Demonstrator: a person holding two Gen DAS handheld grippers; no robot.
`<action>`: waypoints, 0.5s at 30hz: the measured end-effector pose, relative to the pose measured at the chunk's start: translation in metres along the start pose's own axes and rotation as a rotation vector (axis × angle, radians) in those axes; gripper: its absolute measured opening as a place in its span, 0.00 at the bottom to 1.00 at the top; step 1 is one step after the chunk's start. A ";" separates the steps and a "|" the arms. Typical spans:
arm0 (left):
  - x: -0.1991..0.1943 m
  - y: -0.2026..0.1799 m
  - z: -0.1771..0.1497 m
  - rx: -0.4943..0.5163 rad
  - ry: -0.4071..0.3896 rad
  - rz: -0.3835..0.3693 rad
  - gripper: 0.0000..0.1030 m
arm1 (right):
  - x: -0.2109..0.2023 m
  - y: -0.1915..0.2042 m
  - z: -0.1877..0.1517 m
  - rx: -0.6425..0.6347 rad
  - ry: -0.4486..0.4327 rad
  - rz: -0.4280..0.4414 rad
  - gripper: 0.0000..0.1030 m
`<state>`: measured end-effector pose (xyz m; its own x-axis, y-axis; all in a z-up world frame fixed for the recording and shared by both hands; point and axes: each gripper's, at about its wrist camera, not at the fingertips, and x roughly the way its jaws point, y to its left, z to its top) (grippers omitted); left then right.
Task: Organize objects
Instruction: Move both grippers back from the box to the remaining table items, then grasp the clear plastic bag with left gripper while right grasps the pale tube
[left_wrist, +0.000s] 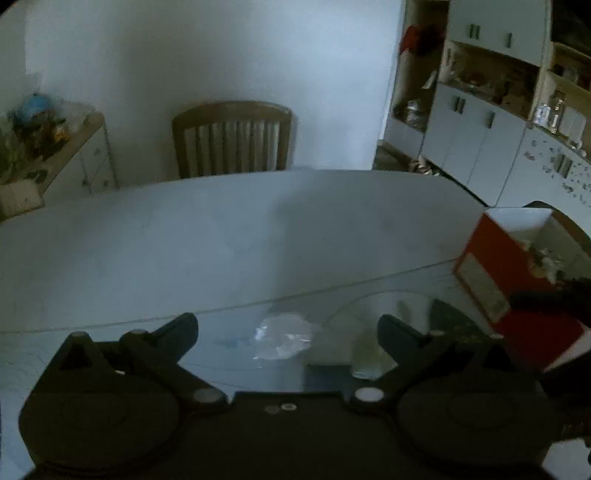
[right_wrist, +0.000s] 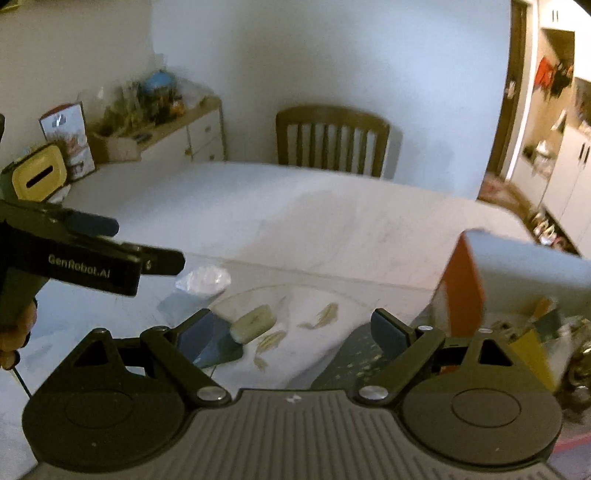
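**Now both tongs hang empty over the clutter**

Your left tongs (left_wrist: 288, 338) are spread wide, gripping nothing, above a crumpled clear wrapper (right_wrist: 203, 280) on the desk (right_wrist: 295, 206). Right of it lies the glass plate (right_wrist: 295, 299) with a pale soap-like bar (right_wrist: 255, 325) on it. Your right tongs (right_wrist: 291, 328) gape empty over that plate. The red box (right_wrist: 461, 291) stands just beside. Closing carelessly could skid the plate or knock the box.

A red-orange box (right_wrist: 461, 291) with white flap stands by a pale soap bar (right_wrist: 254, 324).
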<state>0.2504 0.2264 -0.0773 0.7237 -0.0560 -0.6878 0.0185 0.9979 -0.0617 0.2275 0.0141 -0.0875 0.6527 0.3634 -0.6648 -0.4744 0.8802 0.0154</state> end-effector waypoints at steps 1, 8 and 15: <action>0.005 0.003 0.000 -0.005 0.008 0.000 1.00 | 0.006 0.000 -0.001 0.001 0.012 0.007 0.90; 0.037 0.012 -0.002 0.000 0.062 -0.015 1.00 | 0.045 0.013 -0.005 -0.045 0.070 0.065 0.90; 0.062 0.014 -0.008 -0.011 0.109 -0.030 0.99 | 0.077 0.018 -0.005 -0.131 0.109 0.123 0.90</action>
<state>0.2893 0.2363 -0.1266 0.6433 -0.0899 -0.7603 0.0315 0.9953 -0.0911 0.2664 0.0565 -0.1421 0.5207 0.4240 -0.7410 -0.6240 0.7814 0.0086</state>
